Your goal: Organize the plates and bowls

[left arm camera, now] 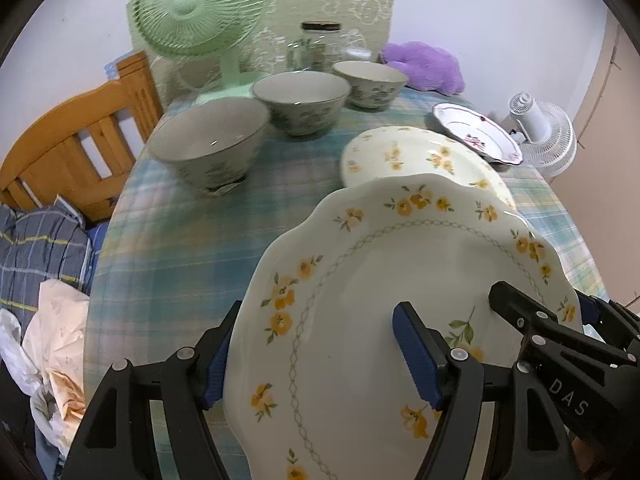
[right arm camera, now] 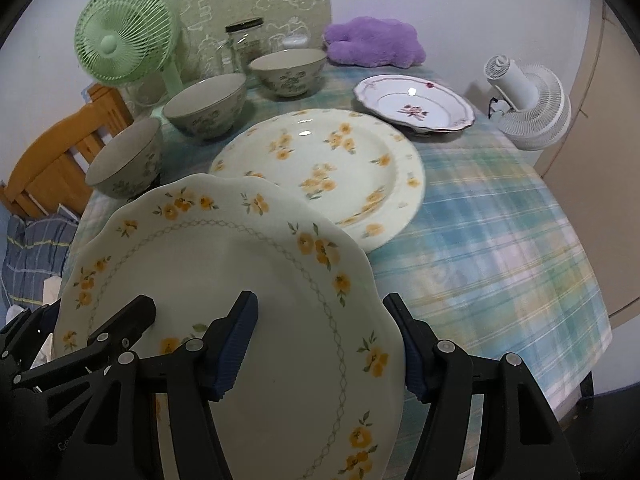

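Both grippers are holding the scalloped plate (left arm camera: 400,280) up over the near side of the table (left arm camera: 168,248). The left gripper (left arm camera: 316,356) is pinching its left rim, the right gripper (right arm camera: 328,344) its right rim. Keeping it level is best while moving toward the round flowered plate (right arm camera: 320,168) just beyond.

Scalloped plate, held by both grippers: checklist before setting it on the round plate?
1. Left gripper straddles the scalloped plate rim: ok.
2. Right gripper straddles the opposite rim: ok.
3. Plate clear of the tablecloth: ok, it is raised and tilted.
4. Round plate empty, ready as a base: ok.
5. Bowls out of the path: ok, off to the left.
6. Pad pressure firm: cannot tell.
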The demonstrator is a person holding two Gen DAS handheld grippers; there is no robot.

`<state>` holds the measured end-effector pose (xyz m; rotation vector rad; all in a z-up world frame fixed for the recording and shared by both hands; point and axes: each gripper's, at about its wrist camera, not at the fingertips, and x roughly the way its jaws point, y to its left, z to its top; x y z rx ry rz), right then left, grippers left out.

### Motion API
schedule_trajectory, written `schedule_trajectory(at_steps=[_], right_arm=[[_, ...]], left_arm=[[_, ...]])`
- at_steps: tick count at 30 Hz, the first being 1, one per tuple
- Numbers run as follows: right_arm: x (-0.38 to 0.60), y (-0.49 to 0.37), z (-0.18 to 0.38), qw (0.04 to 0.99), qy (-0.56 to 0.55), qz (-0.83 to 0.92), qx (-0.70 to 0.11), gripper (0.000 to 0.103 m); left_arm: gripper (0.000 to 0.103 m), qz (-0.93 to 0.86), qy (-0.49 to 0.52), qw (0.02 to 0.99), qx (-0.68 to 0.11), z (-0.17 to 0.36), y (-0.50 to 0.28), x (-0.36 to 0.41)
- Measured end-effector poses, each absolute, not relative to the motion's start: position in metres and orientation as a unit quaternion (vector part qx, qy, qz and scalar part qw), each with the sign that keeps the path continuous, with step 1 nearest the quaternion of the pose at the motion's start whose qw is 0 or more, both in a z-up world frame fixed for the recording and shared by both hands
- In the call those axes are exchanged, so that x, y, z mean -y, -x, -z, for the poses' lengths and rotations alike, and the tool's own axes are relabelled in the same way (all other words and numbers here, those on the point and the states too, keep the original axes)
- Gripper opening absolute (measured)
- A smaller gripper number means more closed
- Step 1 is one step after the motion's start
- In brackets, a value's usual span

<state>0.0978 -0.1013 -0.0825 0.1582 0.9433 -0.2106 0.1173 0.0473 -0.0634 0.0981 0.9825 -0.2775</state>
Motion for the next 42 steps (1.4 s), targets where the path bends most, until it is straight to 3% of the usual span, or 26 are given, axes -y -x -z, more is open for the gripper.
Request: schedule_trajectory(at_steps=[19, 42], right_arm=[[0.247, -0.085, 0.059, 0.881, -0.071, 0.111, -0.454, 0.068], [0.375, -0.099, 0.104, 0.859, -0.071, 0.114, -0.494, 0.068]], left_arm=[[0.073, 0.135, -0.028, 0.873, -0.468, 0.056, -0.110, 0.095], [0.073, 0.120, -0.016, 0.847, -0.518, 0.110, -0.121, 0.213]])
